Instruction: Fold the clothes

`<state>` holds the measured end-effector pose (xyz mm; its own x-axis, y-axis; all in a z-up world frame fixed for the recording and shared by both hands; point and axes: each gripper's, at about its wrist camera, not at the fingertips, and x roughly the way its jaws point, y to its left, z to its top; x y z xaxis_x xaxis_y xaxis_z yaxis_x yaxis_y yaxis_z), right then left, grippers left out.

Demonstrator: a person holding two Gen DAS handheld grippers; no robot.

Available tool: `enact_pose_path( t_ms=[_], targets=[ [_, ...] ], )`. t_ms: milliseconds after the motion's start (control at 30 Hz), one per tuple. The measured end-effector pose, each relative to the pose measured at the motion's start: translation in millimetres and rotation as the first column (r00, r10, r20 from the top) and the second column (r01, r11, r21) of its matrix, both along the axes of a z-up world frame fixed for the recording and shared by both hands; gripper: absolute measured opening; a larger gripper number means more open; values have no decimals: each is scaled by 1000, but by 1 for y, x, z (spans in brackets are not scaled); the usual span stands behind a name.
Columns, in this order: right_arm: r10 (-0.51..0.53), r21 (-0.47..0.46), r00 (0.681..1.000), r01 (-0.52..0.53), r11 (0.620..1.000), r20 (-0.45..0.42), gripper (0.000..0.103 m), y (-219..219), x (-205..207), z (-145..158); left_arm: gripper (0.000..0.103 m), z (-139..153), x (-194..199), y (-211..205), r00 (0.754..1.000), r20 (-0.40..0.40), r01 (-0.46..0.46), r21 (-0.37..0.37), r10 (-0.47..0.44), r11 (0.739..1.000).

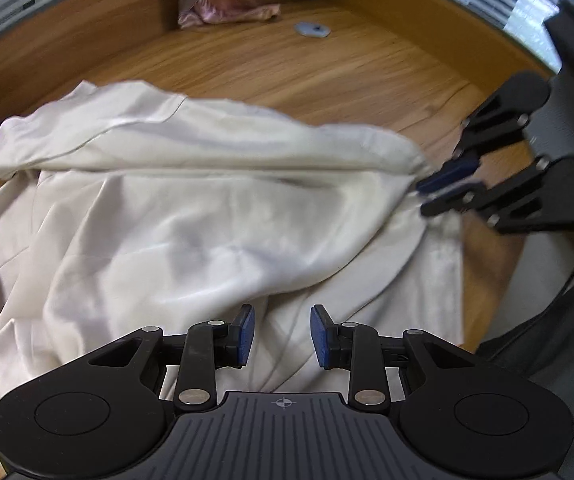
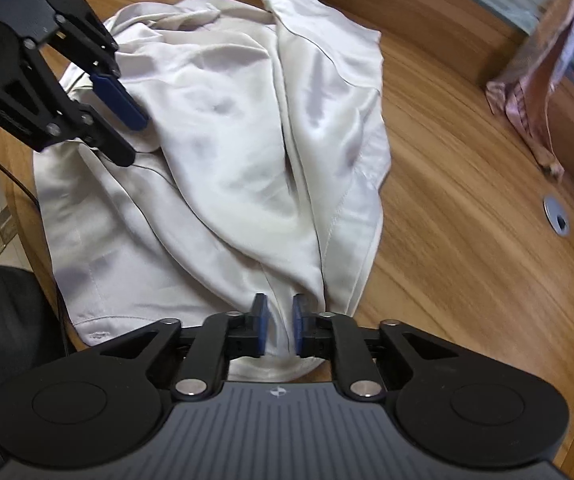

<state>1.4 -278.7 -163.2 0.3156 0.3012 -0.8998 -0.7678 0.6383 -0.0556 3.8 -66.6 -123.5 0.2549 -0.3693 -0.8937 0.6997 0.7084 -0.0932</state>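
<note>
I see no readable writing anywhere; only a small crosshair mark sits on each gripper's ribbed grey housing. My left gripper (image 1: 282,336) hangs released, its blue pads clearly apart with nothing pinched, over the near fold of the cream garment (image 1: 191,216). The cloth is smooth and satiny, heaped in soft ridges with a stitched seam running ahead of the gripper. My right gripper (image 2: 280,328) stands slightly parted, a raised crease of the same garment (image 2: 227,140) rising between its pads; I can't tell whether they press on it. The garment lies on the wood-grain surface (image 2: 447,220), spreading ahead of and to the left of this gripper. Far ahead and to the right hangs a pink patterned cloth (image 2: 535,92), blurred and cut off. A round metal grommet (image 2: 556,215) sits to the right.
</note>
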Motion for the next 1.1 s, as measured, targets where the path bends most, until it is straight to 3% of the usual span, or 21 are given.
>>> enact_pose_path(
  t_ms=[167,433,500,567,667,867,933,1033,1100],
  targets=[
    [12,6,1000,-12,1000,-3,16,2,7,1,33,-9,11,2,999,-33,-33,-7,33,999],
    [-26,5,1000,26,1000,-7,17,0,2,0,33,-14,22,-15,995,78,-70,38,66,997],
    [-32,4,999,32,999,-10,24,-1,0,0,24,-19,23,-19,993,110,-54,67,46,996],
    [-42,-7,999,41,999,-16,30,-2,-2,-2,3,-21,23,-20,990,137,-42,83,30,996],
    [-56,-15,998,56,998,-22,30,-2,-4,-8,3,-10,24,-8,989,146,-33,27,28,999],
    [-123,-20,992,123,992,-28,29,0,2,-15,3,52,33,41,997,47,-53,-185,63,981],
    [-139,-8,989,139,990,-42,27,1,5,-15,3,73,39,64,994,7,-102,-256,108,961],
    [-160,6,985,161,987,-60,4,1,10,-15,3,93,50,101,976,-34,-213,-332,214,919],
    [-167,0,985,167,986,-49,3,4,10,-12,3,95,58,126,952,-62,-301,-365,300,881]
  ],
)
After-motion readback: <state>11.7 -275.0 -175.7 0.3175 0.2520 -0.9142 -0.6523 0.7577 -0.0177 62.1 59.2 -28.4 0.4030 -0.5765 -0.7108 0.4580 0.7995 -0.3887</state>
